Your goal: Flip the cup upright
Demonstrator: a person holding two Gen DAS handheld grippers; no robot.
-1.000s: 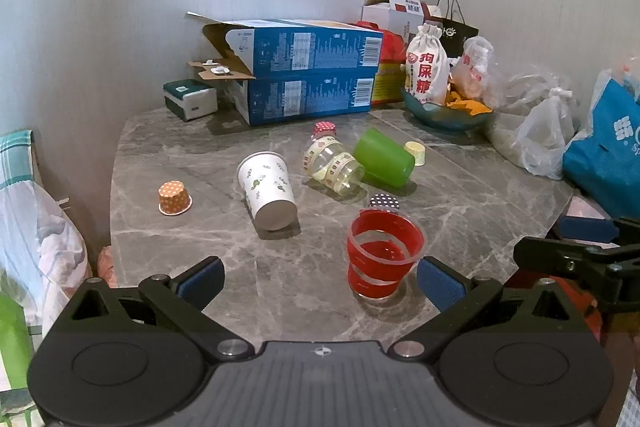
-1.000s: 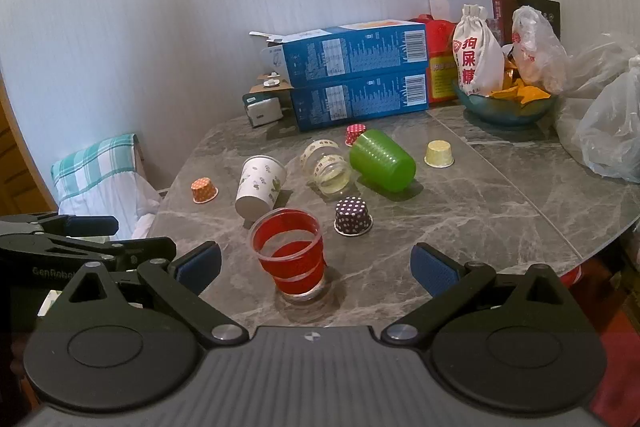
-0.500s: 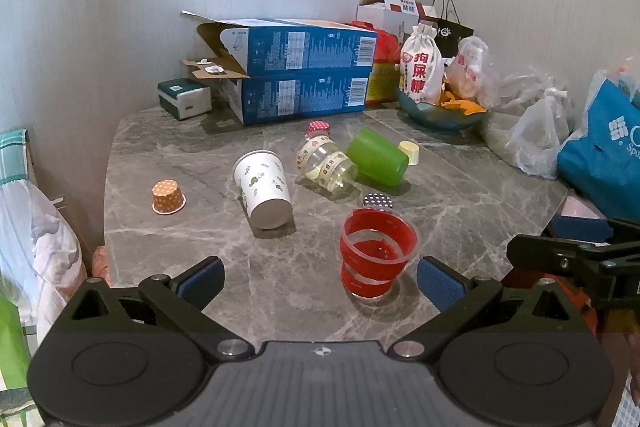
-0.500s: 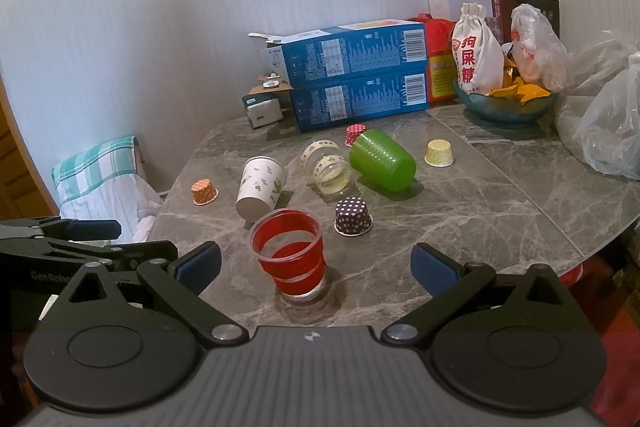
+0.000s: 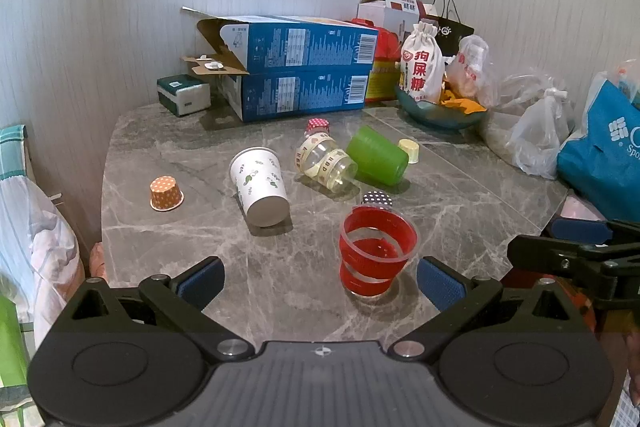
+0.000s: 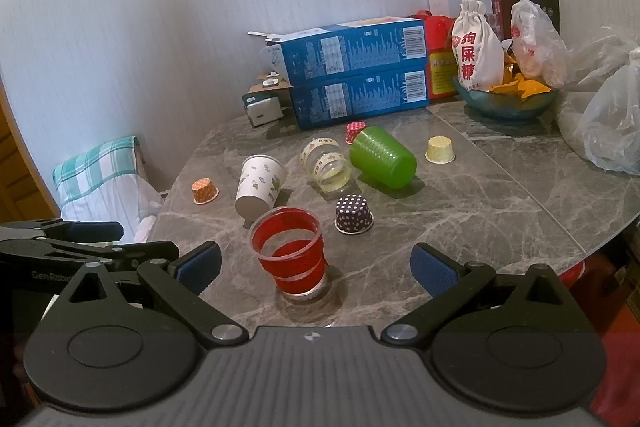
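Table looks like polished grey marble, pretty glossy. Red cup is see-through shiny plastic, the green cup matt plastic, the white one printed paper. Far-right bags are thin crinkly plastic, the blue boxes smooth cardboard.

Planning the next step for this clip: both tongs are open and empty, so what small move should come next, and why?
Probably ease the left tongs toward the paper cup. It lies on its side on the table, base facing the camera, nearer the left side, while the red cup already stands upright.
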